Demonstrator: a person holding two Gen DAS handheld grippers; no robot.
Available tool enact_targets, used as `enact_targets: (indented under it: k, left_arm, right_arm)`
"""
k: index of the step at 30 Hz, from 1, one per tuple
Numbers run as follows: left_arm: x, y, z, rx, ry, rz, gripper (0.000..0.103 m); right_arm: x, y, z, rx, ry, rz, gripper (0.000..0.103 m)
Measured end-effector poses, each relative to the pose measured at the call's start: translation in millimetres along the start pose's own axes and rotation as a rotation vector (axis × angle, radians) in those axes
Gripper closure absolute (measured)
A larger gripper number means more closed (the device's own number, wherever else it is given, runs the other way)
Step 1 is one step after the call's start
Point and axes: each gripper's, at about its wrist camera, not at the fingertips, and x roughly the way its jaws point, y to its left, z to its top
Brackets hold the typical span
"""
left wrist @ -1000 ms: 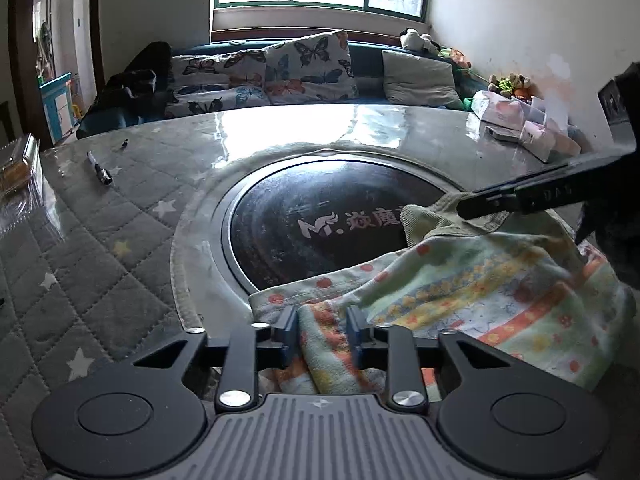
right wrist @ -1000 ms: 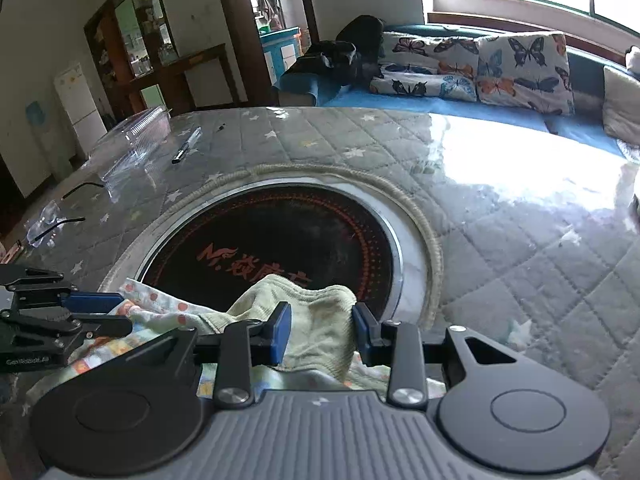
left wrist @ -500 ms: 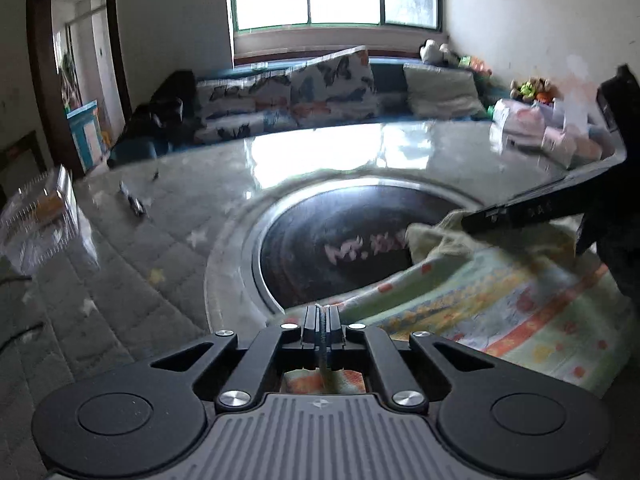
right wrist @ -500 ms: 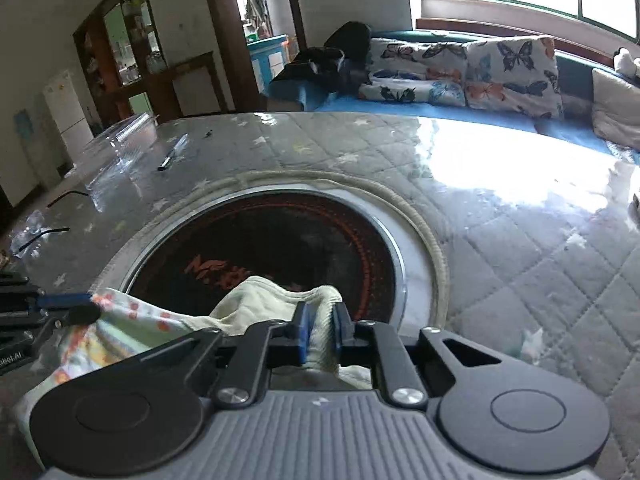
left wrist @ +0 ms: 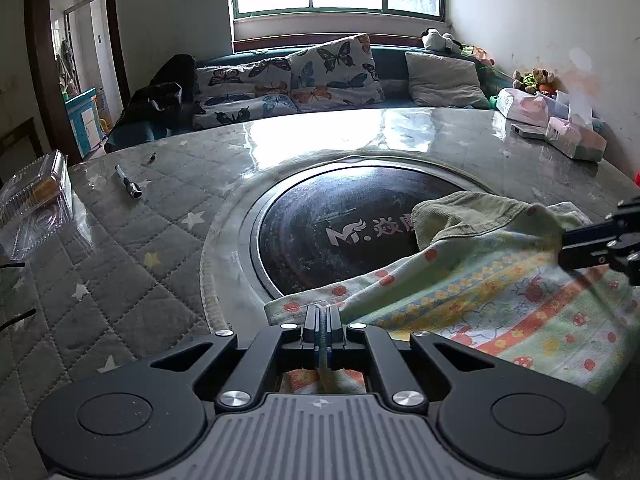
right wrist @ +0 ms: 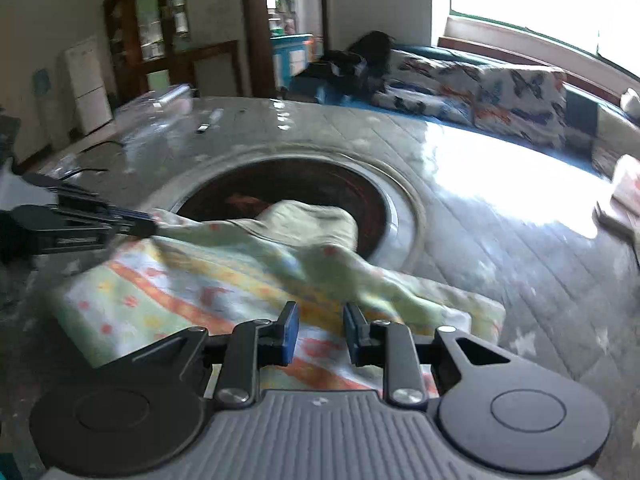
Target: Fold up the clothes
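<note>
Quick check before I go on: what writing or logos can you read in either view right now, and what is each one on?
"M" logo with two Chinese characters, the rest covered by the garment: on the black round hob.
Marking on the side of the left gripper: too blurred to read.
Red lettering on the hob, right wrist view: blurred.

The garment (left wrist: 492, 288) lies on the table (left wrist: 160, 240), partly over the round inset plate (left wrist: 340, 224), a pen (left wrist: 128, 182) far left.

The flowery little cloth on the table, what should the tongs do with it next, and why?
Probably the open right tongs should close on the patterned cotton garment again. Their jaws stand apart above the cloth, gripping nothing, while the left tongs are shut on one edge. One pinch alone likely can't carry a neat fold.
</note>
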Motion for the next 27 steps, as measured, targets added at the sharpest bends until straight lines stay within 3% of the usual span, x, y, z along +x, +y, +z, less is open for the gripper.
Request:
enact_targets:
  k: [3, 7, 12, 18, 24, 27]
  left_arm:
    - [1, 0, 0, 0.0, 0.004, 0.006, 0.099]
    - [1, 2, -1, 0.002, 0.005, 0.014, 0.096]
    - [-3, 3, 5, -0.024, 0.009, 0.019, 0.095]
    - [1, -23, 21, -0.026, 0.0, -0.069, 0.095]
    - [4, -50, 36, -0.029, -0.009, -0.157, 0.095]
    - [10, -62, 42, -0.036, -0.003, -0.197, 0.095]
  right_arm:
    - [8, -15, 1, 0.031, -0.025, -0.066, 0.079]
    - [6, -34, 0, 0.104, -0.054, -0.093, 0.08]
    - [-11, -33, -1, 0.104, -0.097, -0.094, 0.079]
    - [0, -15, 8, 0.078, -0.094, -0.003, 0.08]
    - [43, -14, 12, 0.102, -0.037, -0.027, 0.082]
    - [32, -15, 13, 0.107, -0.068, -0.036, 0.081]
